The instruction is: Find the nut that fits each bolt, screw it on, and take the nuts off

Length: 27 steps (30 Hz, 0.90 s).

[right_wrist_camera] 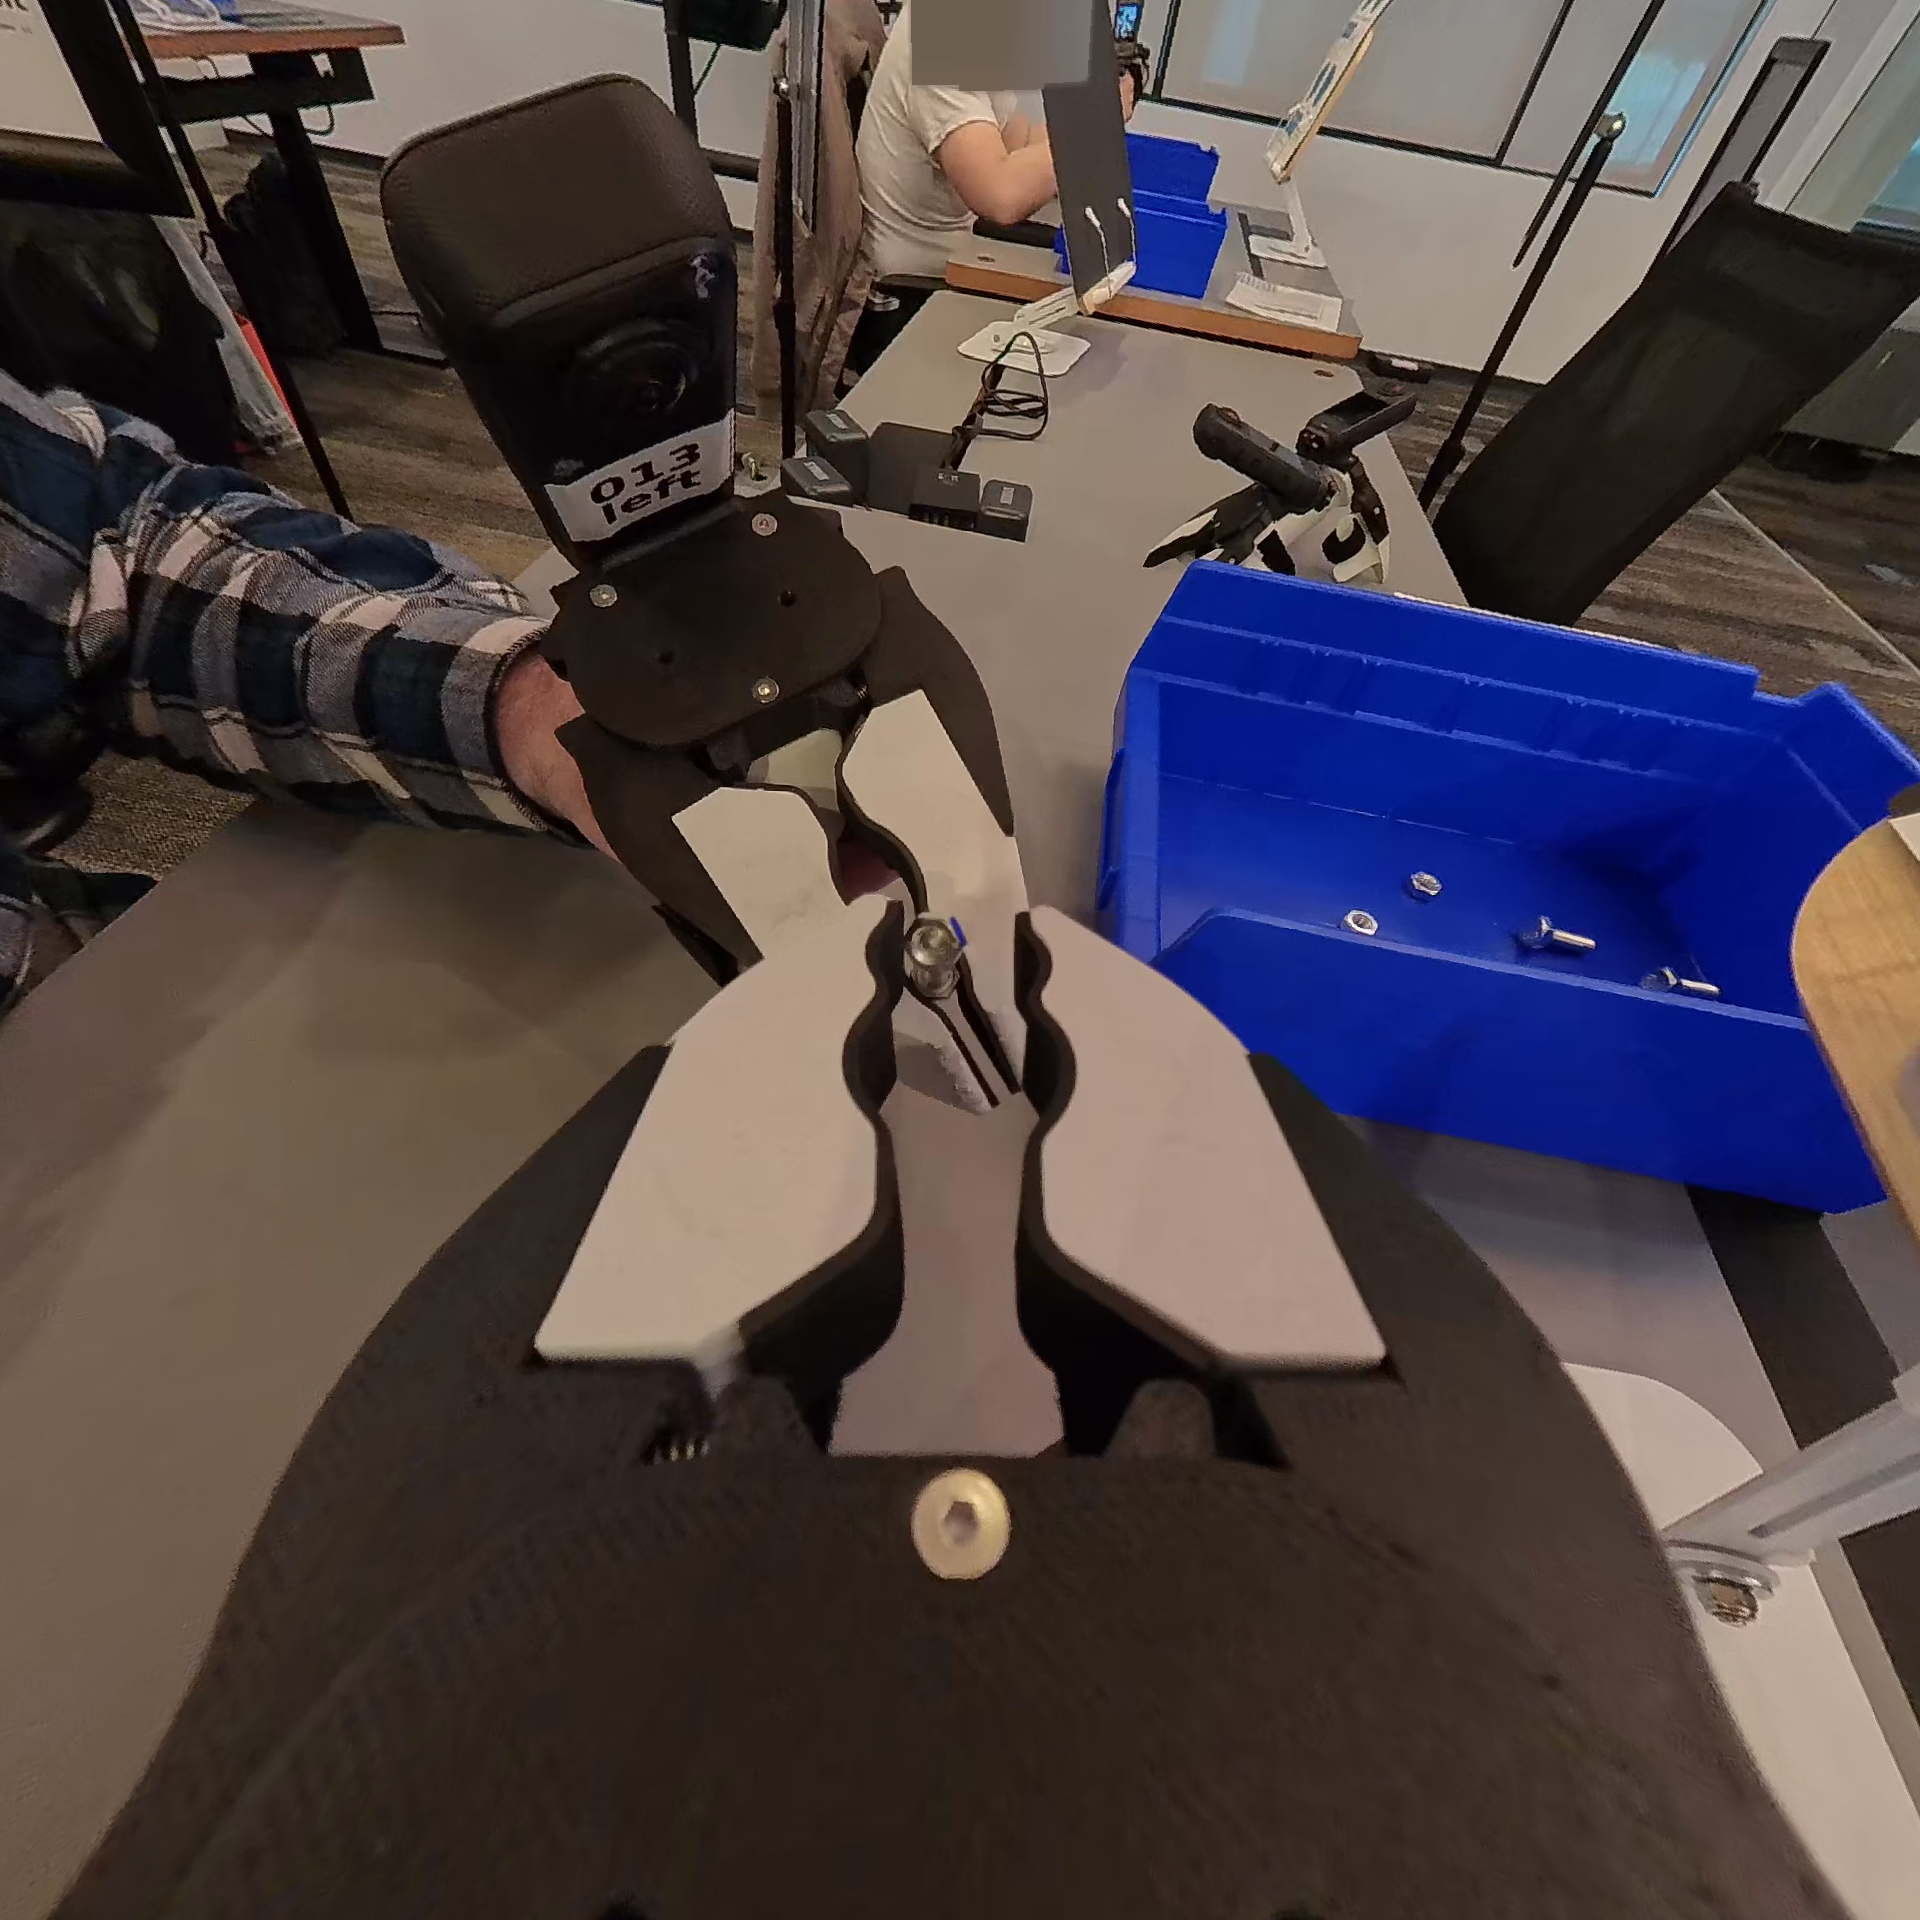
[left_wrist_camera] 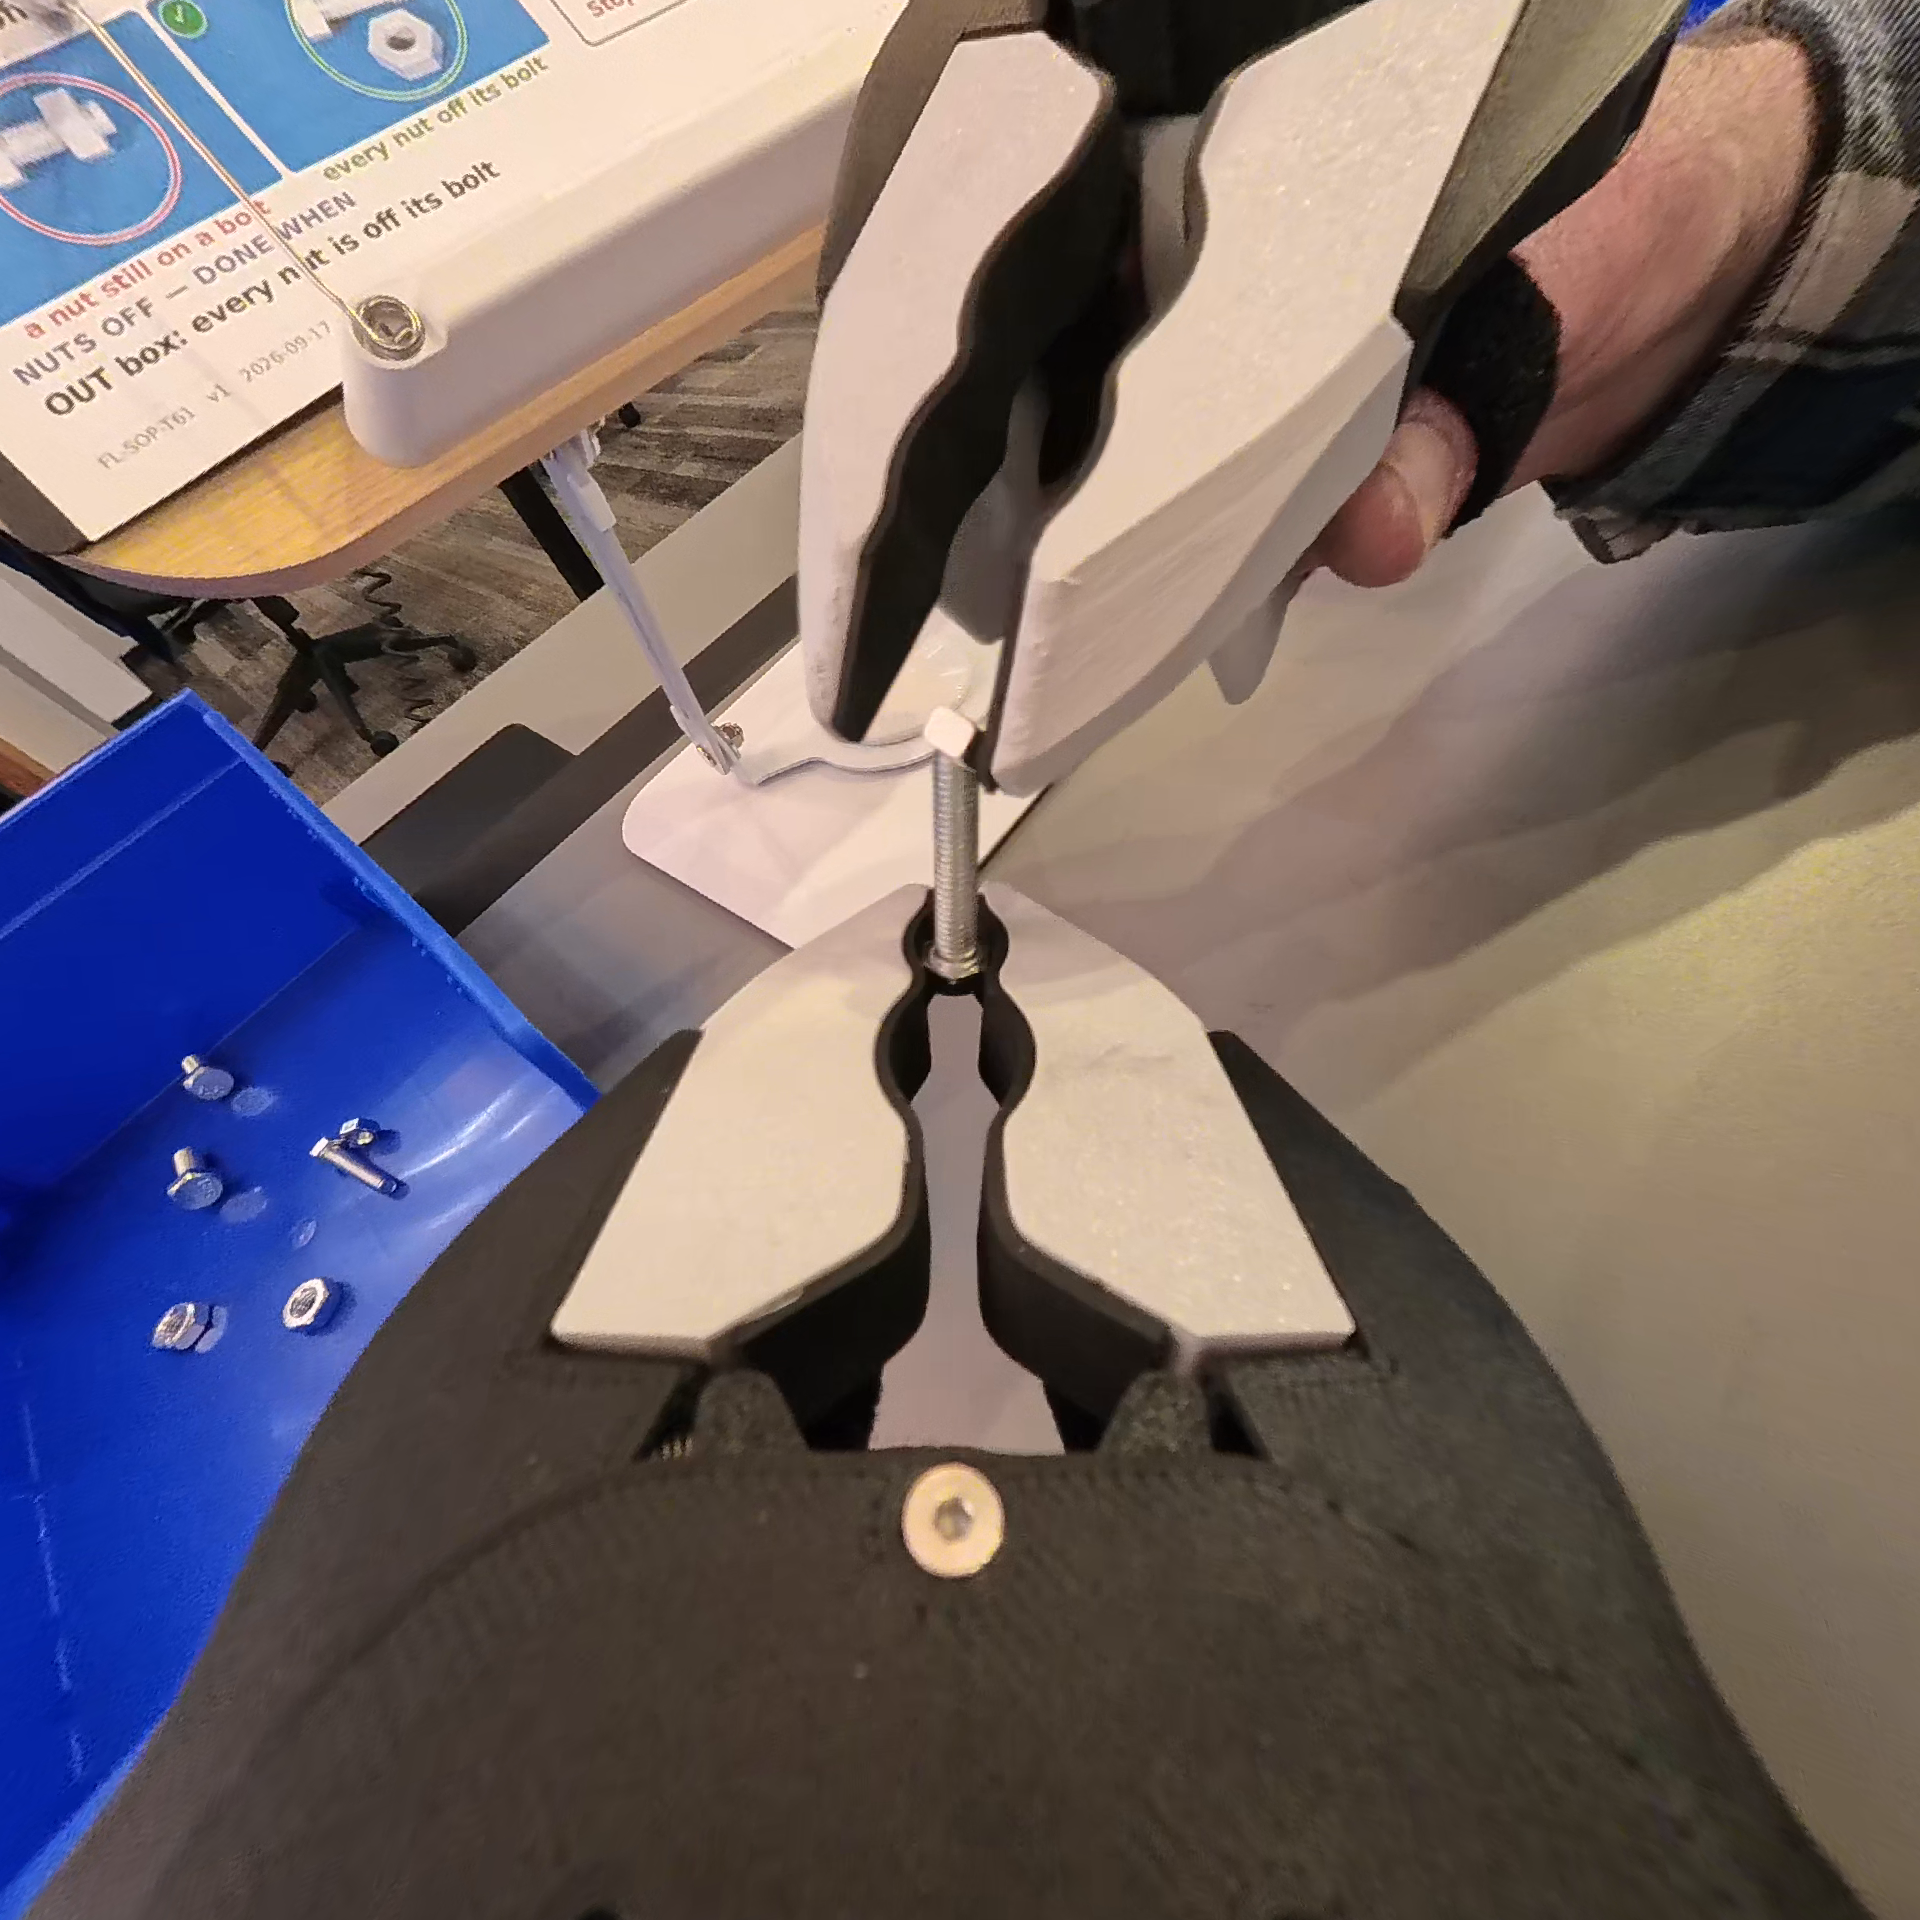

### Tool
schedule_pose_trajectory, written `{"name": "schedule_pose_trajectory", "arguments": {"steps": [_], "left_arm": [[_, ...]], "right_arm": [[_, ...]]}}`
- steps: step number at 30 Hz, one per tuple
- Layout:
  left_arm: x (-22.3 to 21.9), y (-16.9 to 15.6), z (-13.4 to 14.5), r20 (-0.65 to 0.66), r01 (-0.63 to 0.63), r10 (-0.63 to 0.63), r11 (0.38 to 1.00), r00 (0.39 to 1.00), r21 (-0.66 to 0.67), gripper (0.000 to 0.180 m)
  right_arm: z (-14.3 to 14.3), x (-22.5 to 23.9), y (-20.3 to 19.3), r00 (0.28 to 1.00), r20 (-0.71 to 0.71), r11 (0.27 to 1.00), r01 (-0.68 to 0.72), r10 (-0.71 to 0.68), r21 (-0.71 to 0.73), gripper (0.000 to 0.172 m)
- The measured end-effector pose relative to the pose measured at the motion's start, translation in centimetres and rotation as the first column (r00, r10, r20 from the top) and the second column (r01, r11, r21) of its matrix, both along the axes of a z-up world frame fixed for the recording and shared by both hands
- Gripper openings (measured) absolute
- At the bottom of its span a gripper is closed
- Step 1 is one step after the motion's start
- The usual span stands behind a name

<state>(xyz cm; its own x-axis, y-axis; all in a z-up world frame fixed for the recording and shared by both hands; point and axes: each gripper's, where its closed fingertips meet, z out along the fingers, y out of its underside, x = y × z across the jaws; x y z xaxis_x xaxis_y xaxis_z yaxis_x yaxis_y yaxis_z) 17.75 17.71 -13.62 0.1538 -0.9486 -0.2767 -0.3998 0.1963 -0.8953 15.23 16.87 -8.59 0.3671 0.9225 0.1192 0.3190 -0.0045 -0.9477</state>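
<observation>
Steel threads run in one straight line between the two grippers: the bolt (left_wrist_camera: 954, 831) is the landmark. Its lower end, where a nut (left_wrist_camera: 958, 966) sits on the shank, is clamped in the nearly closed fingers of the left gripper (left_wrist_camera: 956, 951), and its long axis points away from them toward the right gripper (left_wrist_camera: 925, 743). That gripper's fingers are parted around the bolt's hexagonal head (left_wrist_camera: 952, 730); one finger (left_wrist_camera: 1023, 727) lies just beside or against the head, the other stands clear of it, so nothing is gripped there.

In the right wrist view the same bolt (right_wrist_camera: 932, 956) appears end-on between the spread fingers, nearer the left one. My judgement is that the coming move turns on closing squarely on the head, across that axis.

Beyond the bolt, a blue bin (left_wrist_camera: 208, 987) on the table (left_wrist_camera: 1558, 1039) holds loose nuts and bolts.
</observation>
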Motion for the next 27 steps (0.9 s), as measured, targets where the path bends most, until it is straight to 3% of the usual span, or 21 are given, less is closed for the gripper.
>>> {"name": "schedule_pose_trajectory", "arguments": {"steps": [27], "left_arm": [[0.24,-0.47,0.14,0.039,0.04,-0.037,0.997,0.999,-0.066,0.004]], "right_arm": [[-0.39,-0.14,-0.11,1.0,-0.004,1.0,-0.021,0.021,-0.003,0.016]]}}
